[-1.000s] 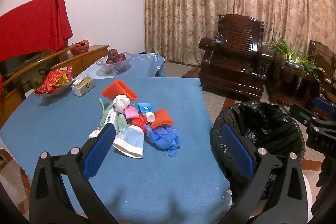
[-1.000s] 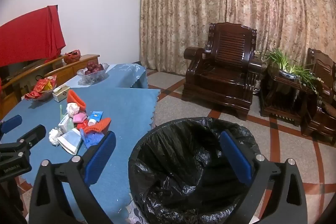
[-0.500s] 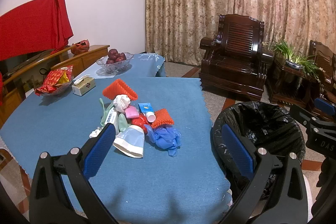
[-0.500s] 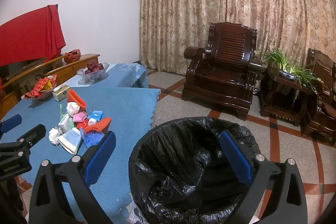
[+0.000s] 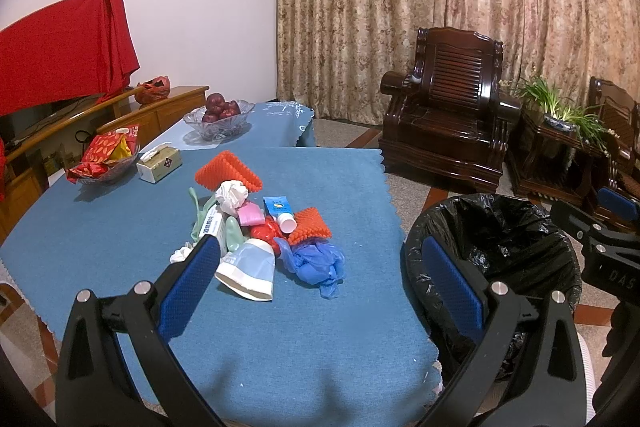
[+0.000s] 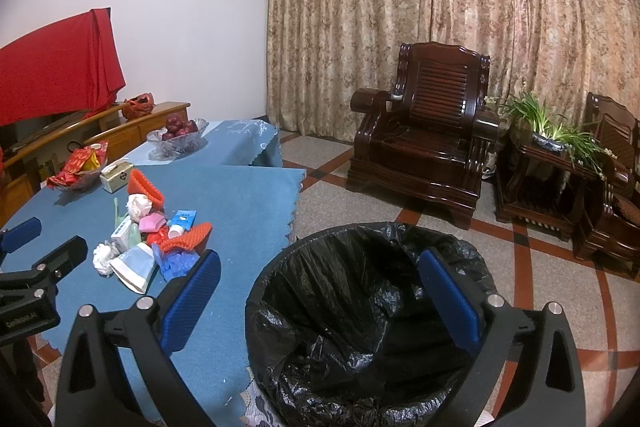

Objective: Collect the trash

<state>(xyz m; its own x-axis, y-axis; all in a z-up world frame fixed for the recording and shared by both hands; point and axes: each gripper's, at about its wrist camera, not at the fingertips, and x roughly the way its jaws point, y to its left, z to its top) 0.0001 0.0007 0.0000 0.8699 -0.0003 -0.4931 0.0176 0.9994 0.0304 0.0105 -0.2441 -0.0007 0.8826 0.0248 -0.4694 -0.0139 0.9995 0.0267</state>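
Two hand-held grippers are in my hands, and both stand with their blue-padded jaws spread wide, nothing between them. My left hand-held gripper (image 5: 320, 281) hangs over the near edge of the counter (image 5: 120, 227), which is draped in a blue cloth; my right hand-held gripper (image 6: 320, 287) hangs above the mouth of the trash bin (image 6: 360, 307), lined with a black bag, which stands on the floor just beside the counter's right edge.

The trash lies in one loose pile near the middle of the counter — all of it on the cloth, none in the bin as far as I can see. Nearest me is a crushed paper cup (image 5: 250, 269) on its side, mouth toward me, with a crumpled blue glove (image 5: 316, 263) just beside it on the right. Behind the glove sits an orange foam net (image 5: 310, 225), touching a small blue-and-white tube (image 5: 280, 211) with a white cap. A pink scrap (image 5: 251, 215) and something red (image 5: 266, 230) are wedged in the middle. At the far end, a white paper wad (image 5: 232, 195) rests against a second orange foam net (image 5: 228, 171). A white box (image 5: 212, 225) with printed text lies along the pile's left side, over some pale green pieces I cannot identify.

Farther back on the counter stand a tissue box (image 5: 159, 163), a dish of red packets (image 5: 105, 157) and a glass bowl of dark red fruit (image 5: 218, 115), well apart from the pile.
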